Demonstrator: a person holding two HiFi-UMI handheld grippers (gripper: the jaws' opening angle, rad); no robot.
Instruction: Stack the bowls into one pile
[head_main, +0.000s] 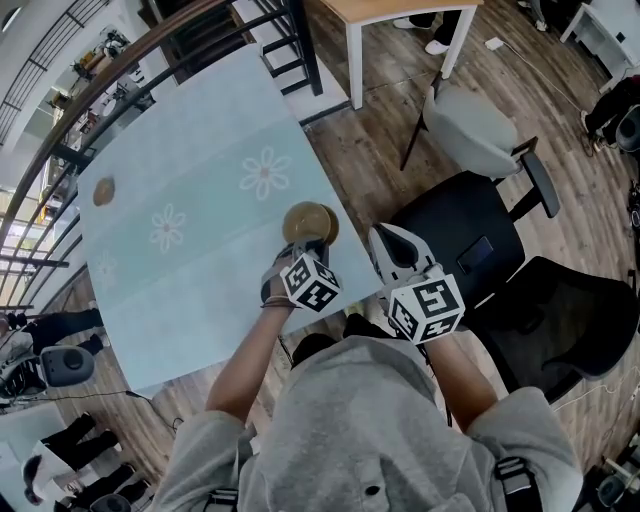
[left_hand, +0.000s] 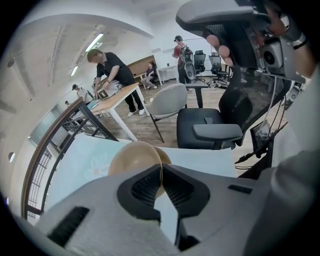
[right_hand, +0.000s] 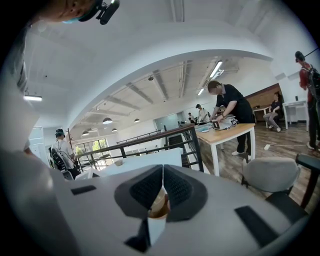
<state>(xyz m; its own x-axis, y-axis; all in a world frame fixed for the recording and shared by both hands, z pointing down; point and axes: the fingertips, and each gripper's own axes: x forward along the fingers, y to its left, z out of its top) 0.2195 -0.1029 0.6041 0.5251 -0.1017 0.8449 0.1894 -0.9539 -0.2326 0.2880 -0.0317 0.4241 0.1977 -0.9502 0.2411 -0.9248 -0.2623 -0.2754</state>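
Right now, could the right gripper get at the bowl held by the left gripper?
Probably yes: the right gripper sits close beside the bowl, only bare tablecloth between; the left gripper clamps just the near rim. But the right jaws are shut and must open first.

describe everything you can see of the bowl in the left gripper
The bowl is round, tan and thin-rimmed, open side up over the near right part of the pale blue table. The left gripper is shut on its near rim. Whether it rests on the table, or holds a second one nested inside, cannot be told.
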